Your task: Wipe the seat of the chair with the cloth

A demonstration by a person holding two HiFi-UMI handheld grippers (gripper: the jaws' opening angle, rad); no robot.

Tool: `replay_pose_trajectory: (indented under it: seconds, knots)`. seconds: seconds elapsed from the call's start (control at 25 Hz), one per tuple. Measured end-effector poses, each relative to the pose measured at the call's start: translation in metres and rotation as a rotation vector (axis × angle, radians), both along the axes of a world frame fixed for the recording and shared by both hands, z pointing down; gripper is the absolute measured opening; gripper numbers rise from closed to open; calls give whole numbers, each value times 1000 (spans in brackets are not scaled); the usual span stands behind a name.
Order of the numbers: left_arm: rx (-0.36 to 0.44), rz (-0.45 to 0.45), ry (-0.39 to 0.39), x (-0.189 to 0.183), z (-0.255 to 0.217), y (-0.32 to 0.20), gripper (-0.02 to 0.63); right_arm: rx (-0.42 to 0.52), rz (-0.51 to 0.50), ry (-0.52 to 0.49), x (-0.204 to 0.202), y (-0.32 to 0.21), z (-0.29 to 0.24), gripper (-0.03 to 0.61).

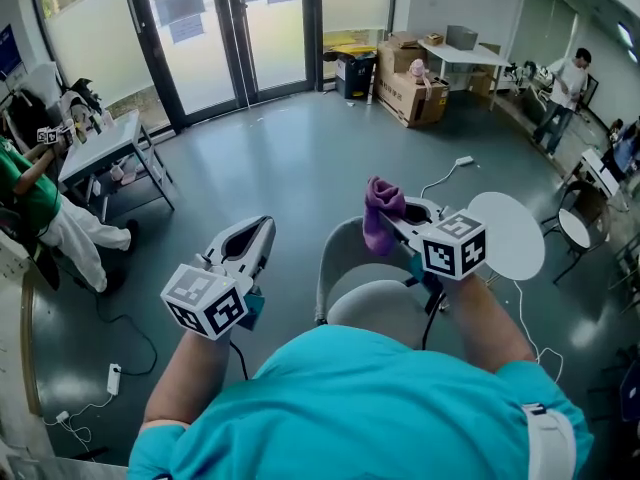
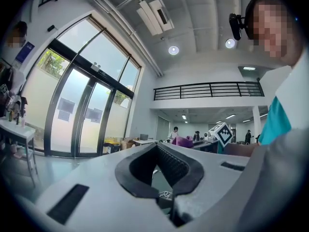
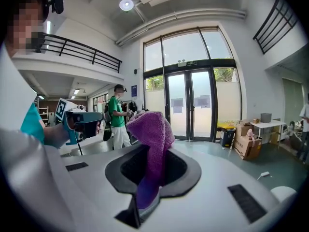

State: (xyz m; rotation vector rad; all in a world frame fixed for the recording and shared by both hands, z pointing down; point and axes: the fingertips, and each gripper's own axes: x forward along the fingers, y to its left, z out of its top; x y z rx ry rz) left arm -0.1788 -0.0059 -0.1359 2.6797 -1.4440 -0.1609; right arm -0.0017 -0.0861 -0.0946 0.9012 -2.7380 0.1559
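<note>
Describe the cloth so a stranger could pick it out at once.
Find the grey chair just ahead of the person. Over it, the right gripper pinches the cloth. It is the only purple, fuzzy thing, drooping from pale grey jaws.

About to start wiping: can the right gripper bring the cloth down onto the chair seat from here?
Probably yes. The right gripper, shut on the purple cloth, hangs roughly over the chair seat, which looks bare; the left gripper sits off to the side.
</note>
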Motion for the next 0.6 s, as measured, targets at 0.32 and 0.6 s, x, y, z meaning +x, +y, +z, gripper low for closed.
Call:
replay_pose_trajectory:
  seconds: [0.32,0.6]
  knots:
    - [-18,9,-5,2,4,1,3,11,-2,9,0,2,-5,55]
    - [-25,1,0,2,8,3,3,13,-13,14,1,7,-1,55]
